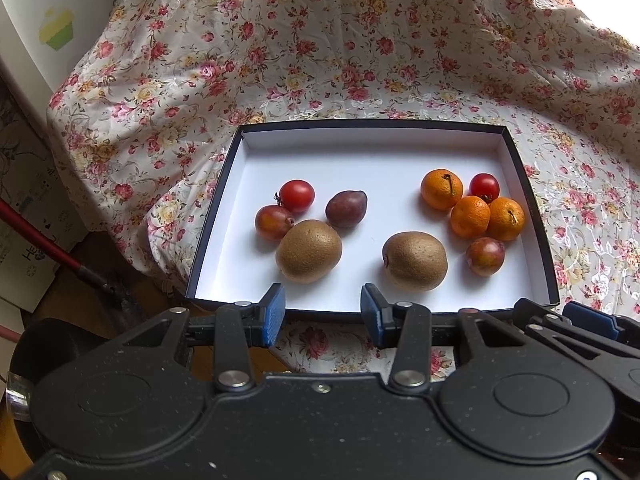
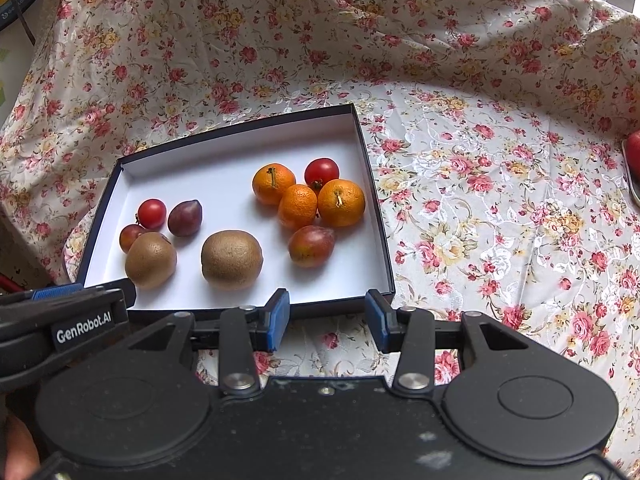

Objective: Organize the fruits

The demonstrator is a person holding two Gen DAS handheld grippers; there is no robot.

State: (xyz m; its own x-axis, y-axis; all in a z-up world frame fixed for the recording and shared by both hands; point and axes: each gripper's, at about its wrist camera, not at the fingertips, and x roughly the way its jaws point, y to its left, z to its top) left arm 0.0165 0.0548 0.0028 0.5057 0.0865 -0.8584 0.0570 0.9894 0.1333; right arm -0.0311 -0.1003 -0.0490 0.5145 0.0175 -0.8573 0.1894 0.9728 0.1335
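Note:
A shallow dark box with a white inside (image 1: 372, 152) (image 2: 224, 168) lies on the floral cloth and holds the fruit. On its left sit a kiwi (image 1: 309, 251) (image 2: 151, 260), two plums (image 1: 346, 208) (image 1: 274, 223) and a cherry tomato (image 1: 296, 196). A second kiwi (image 1: 415, 261) (image 2: 231, 259) lies in the middle. To the right are three mandarins (image 1: 441, 189) (image 2: 341, 203), another tomato (image 1: 484, 187) (image 2: 321, 173) and a plum (image 1: 485, 256) (image 2: 311, 246). My left gripper (image 1: 323, 312) hovers open at the box's near edge, holding nothing. My right gripper (image 2: 328, 316) is open and empty over the box's near right corner.
The floral cloth (image 2: 500, 184) covers the table and rises in folds behind the box. A red object (image 2: 634, 152) shows at the far right edge. A red pole (image 1: 36, 236) and cartons stand left of the table. The other gripper (image 1: 592, 320) shows at right.

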